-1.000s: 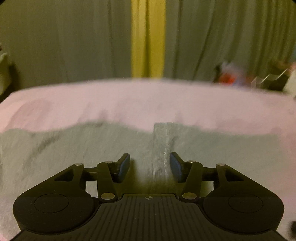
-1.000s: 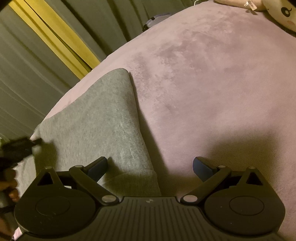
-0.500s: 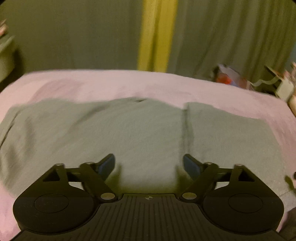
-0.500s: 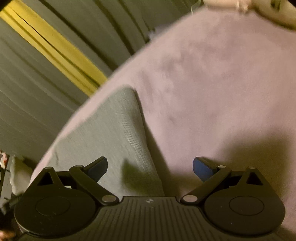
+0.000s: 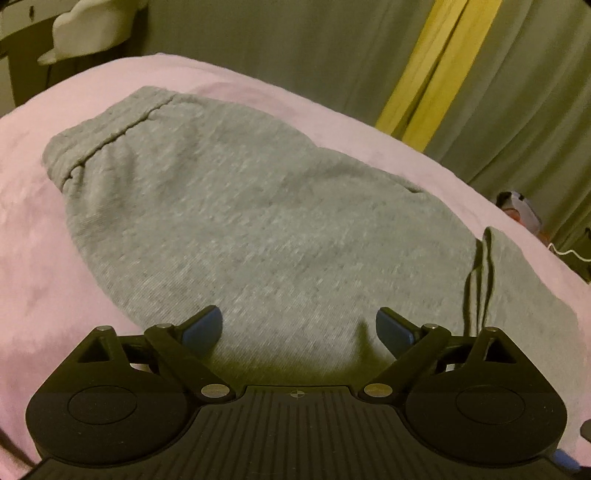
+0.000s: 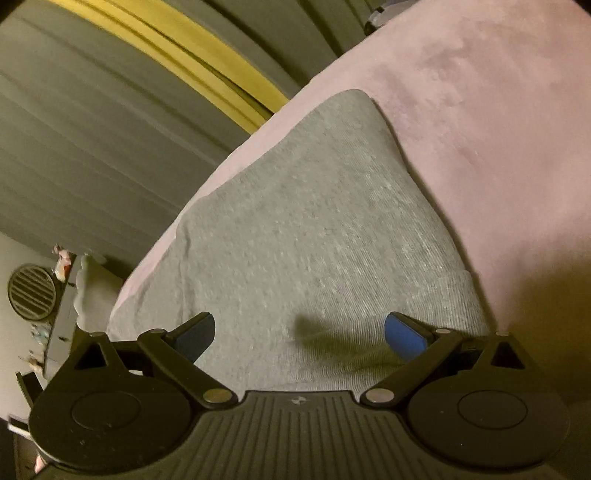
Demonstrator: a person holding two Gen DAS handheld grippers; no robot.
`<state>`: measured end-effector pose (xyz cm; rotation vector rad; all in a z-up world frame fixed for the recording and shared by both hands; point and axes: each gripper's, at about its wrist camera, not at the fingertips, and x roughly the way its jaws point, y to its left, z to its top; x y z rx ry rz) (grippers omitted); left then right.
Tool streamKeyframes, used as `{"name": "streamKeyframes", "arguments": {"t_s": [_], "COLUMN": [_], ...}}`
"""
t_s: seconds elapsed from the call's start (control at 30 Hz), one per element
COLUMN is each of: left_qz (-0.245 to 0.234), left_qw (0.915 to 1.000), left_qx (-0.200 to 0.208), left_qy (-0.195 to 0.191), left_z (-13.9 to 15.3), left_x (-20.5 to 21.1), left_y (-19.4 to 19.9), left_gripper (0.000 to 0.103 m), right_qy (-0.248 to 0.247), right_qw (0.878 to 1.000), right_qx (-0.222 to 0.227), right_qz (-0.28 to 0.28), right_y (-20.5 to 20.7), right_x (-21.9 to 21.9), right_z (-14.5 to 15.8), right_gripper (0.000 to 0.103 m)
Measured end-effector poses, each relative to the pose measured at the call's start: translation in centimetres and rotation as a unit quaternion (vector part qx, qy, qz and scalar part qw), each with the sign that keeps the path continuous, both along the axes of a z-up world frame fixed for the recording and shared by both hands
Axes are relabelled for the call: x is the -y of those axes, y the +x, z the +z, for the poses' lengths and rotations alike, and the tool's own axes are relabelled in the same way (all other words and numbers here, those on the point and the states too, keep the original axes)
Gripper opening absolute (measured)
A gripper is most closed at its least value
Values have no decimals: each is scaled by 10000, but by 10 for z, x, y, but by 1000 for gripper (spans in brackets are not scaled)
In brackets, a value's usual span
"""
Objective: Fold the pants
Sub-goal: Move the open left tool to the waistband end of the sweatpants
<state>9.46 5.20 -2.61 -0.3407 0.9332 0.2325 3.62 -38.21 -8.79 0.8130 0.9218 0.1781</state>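
Grey sweatpants [image 5: 258, 221] lie flat on a pink bed cover [image 5: 33, 229], their elastic waistband [image 5: 110, 125] at the upper left of the left wrist view and a folded edge at the right. My left gripper [image 5: 299, 328] hovers over the cloth, its jaws still opening, nothing between the blue pads. The right wrist view shows the same grey pants [image 6: 314, 229] as a folded wedge on the pink cover [image 6: 498, 129]. My right gripper [image 6: 300, 334] hangs open above the near end, holding nothing.
Grey-green curtains [image 5: 295, 55] with a yellow strip [image 5: 436, 70] hang behind the bed. A white soft toy [image 5: 92, 26] sits on furniture at the upper left. Small clutter [image 5: 521, 210] lies past the bed's right edge. A round vent [image 6: 31, 291] and shelf items show at far left.
The left gripper's jaws have spread wide and let the cloth go; it slid sideways and rolled, bringing the waistband into sight. The right gripper shifted left over the pants' near end.
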Motion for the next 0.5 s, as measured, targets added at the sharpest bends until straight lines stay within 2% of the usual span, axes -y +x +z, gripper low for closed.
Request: {"name": "streamKeyframes", "arguments": {"t_s": [0.1, 0.17, 0.37, 0.5], "left_qz": [-75, -94, -1, 201], "left_qw": [9999, 9998, 10000, 9997], "left_qx": [-15, -17, -11, 42], "left_qy": [128, 169, 92, -107], "left_z": [-1, -1, -1, 0], "left_x": [3, 4, 0, -10], "left_y": [-1, -2, -4, -6], "left_gripper": [95, 96, 96, 96], "right_qy": [-267, -278, 217, 513], "right_qw": [9994, 9993, 9994, 9977], "right_qx": [207, 232, 128, 72], "right_qz": [91, 73, -245, -443], "right_y": [-6, -8, -12, -15], "right_x": [-8, -10, 7, 18], "right_z": [8, 10, 5, 1], "right_gripper": [99, 99, 99, 99]}}
